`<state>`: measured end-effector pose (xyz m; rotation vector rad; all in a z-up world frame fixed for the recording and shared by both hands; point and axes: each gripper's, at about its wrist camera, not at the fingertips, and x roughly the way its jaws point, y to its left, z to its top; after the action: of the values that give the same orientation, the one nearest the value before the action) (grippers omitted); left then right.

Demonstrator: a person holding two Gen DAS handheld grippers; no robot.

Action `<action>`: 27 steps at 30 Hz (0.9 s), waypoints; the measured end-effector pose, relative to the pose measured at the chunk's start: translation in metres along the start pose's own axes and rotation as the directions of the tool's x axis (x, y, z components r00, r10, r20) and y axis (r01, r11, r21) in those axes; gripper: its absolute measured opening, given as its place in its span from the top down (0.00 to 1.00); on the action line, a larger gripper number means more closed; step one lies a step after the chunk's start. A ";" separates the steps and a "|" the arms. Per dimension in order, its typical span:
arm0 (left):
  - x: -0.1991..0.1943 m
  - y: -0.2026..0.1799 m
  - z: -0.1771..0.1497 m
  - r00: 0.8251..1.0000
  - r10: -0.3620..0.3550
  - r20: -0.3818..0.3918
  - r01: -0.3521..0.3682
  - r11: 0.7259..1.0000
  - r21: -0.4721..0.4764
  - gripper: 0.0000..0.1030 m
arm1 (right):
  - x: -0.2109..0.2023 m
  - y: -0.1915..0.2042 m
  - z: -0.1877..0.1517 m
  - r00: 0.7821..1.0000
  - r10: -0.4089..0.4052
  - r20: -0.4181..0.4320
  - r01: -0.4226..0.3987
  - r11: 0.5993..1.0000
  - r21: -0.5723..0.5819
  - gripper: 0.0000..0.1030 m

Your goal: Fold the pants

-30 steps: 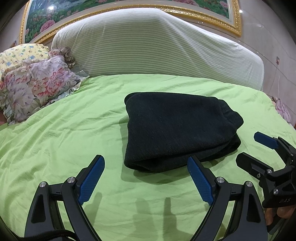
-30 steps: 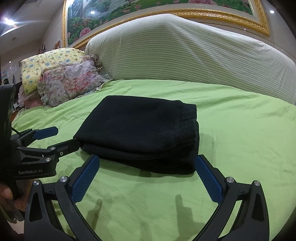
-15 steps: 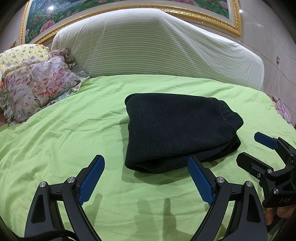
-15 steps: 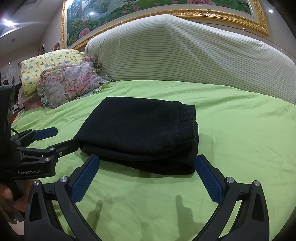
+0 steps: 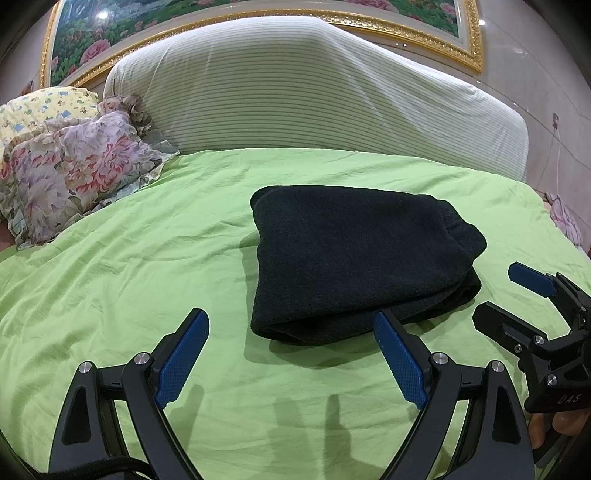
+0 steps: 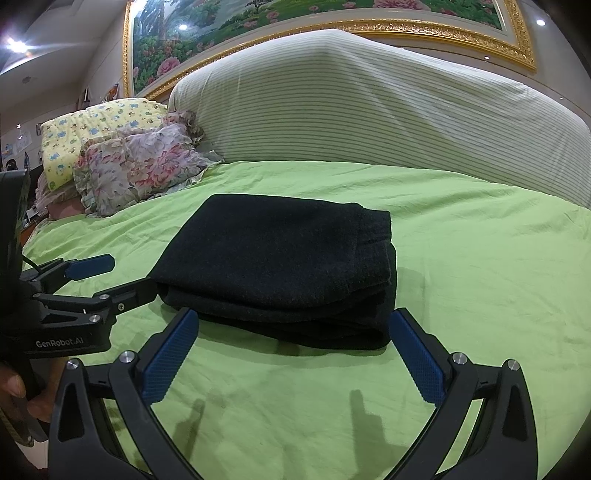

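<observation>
Basically nothing shifts since before: dark fleece pants (image 5: 354, 266) lie folded on the lime-green bedsheet (image 5: 122, 280); left gripper (image 5: 291, 354) and right gripper (image 6: 291, 354) both spread, empty — fold looks finished.

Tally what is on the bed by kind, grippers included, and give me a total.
Folded black pants: 1
Pillows: 2, floral pillow and yellow pillow
Striped headboard cover: 1
Grippers: 2, left gripper and right gripper, both open and empty
Total: 6

bed: green sheet (image 5: 147, 280) | striped headboard (image 5: 295, 92) | floral pillows (image 6: 144, 162) | gilt-framed painting (image 6: 332, 14)
</observation>
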<state>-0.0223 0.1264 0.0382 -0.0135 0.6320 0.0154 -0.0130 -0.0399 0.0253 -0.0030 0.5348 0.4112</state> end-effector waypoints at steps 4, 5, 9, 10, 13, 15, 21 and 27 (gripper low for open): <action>0.000 0.000 0.000 1.000 -0.001 0.001 0.001 1.000 0.001 0.11 | 0.000 0.000 0.001 1.000 0.000 0.001 0.000 1.000 0.000 0.00; 0.000 0.000 0.000 1.000 -0.001 0.001 0.001 1.000 0.001 0.11 | -0.001 0.000 0.001 1.000 0.000 0.002 0.000 1.000 -0.001 0.00; 0.000 0.000 0.000 1.000 0.003 0.001 -0.003 1.000 0.001 0.11 | -0.002 0.002 0.001 1.000 0.000 0.004 0.000 1.000 0.000 0.00; 0.000 0.000 0.000 1.000 0.003 0.002 -0.003 1.000 0.000 0.11 | -0.003 0.002 0.001 1.000 -0.001 0.005 0.001 1.000 0.000 0.00; 0.000 0.000 0.000 1.000 0.002 0.002 -0.002 1.000 -0.001 0.11 | -0.005 0.005 0.002 1.000 -0.003 0.009 0.003 1.000 0.002 0.00; 0.000 0.000 0.001 1.000 0.006 0.003 -0.006 1.000 -0.003 0.11 | -0.005 0.005 0.003 1.000 -0.003 0.010 0.003 1.000 0.001 0.00; -0.001 0.000 0.002 1.000 0.008 0.005 -0.008 1.000 -0.003 0.11 | -0.005 0.005 0.004 1.000 -0.001 0.012 0.001 1.000 0.001 0.00; -0.001 0.000 0.004 1.000 0.007 0.013 -0.007 1.000 -0.002 0.11 | -0.006 0.006 0.007 1.000 -0.001 0.017 0.001 1.000 -0.001 0.00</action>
<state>-0.0212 0.1262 0.0422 -0.0134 0.6189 0.0232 -0.0166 -0.0356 0.0348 -0.0008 0.5184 0.4101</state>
